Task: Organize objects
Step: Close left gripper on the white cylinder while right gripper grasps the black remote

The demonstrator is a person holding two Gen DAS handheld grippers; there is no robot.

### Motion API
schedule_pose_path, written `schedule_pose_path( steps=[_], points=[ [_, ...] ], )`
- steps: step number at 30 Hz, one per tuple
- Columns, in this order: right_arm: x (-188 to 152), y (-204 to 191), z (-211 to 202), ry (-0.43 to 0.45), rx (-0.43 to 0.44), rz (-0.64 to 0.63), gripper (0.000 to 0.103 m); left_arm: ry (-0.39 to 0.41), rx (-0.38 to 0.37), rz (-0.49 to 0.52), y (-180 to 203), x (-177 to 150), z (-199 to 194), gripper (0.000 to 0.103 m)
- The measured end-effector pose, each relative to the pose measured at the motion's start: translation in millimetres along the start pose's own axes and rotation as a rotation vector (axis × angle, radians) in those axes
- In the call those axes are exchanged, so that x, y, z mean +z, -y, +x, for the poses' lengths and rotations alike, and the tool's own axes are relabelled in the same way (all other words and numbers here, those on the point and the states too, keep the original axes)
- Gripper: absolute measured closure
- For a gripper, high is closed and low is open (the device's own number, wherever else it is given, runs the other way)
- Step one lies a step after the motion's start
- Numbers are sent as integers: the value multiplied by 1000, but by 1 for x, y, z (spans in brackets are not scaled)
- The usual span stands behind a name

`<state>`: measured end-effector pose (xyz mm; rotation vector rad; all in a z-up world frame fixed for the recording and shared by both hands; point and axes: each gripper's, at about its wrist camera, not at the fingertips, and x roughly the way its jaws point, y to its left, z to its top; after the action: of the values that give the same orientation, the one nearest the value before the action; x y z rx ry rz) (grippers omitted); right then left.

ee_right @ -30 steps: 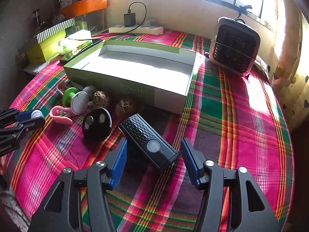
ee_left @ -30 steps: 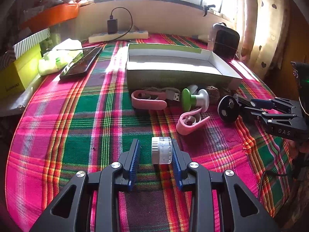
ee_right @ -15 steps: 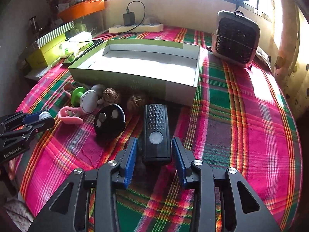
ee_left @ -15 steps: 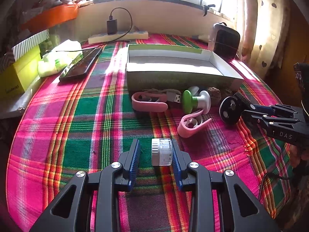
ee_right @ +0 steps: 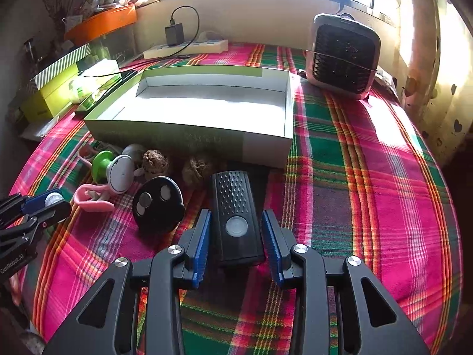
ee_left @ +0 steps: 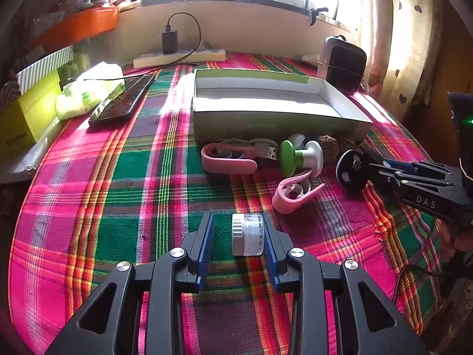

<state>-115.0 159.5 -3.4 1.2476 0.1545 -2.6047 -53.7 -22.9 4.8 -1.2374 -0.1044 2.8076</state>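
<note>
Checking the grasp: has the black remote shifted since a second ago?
Yes. The black remote turned from diagonal to pointing straight at the open box; the right gripper's jaws have been closing around it.

My right gripper [ee_right: 236,238] tilts downward, and its jaws have just been closing around a black remote [ee_right: 235,207] lying lengthwise between the blue pads, narrow gaps left on both sides. My left gripper [ee_left: 238,241] tilts down too, jaws partly open, a small jar [ee_left: 247,234] against its right pad.

Remote [ee_right: 236,222] between right gripper [ee_right: 236,236] fingers, box [ee_right: 266,151] just beyond, round fob [ee_right: 158,207] left, fan [ee_right: 343,56] far right.
</note>
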Motion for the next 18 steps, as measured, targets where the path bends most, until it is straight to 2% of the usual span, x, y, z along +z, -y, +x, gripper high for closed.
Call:
schedule_pose_path(
  steps=[6, 8, 11, 18],
  points=[
    [-5, 2, -5, 4, 1, 39, 75, 1, 7, -3, 0, -1, 0, 75],
    [-8, 0, -7, 6, -1, 40, 75, 0, 26, -1, -1, 0, 1, 82],
    [-10, -2, -8, 8, 4, 54, 75, 0, 36, -8, -4, 1, 2, 86],
    [-11, -2, -9, 11, 16, 84, 75, 6, 51, 2, -2, -1, 1, 86]
  ],
)
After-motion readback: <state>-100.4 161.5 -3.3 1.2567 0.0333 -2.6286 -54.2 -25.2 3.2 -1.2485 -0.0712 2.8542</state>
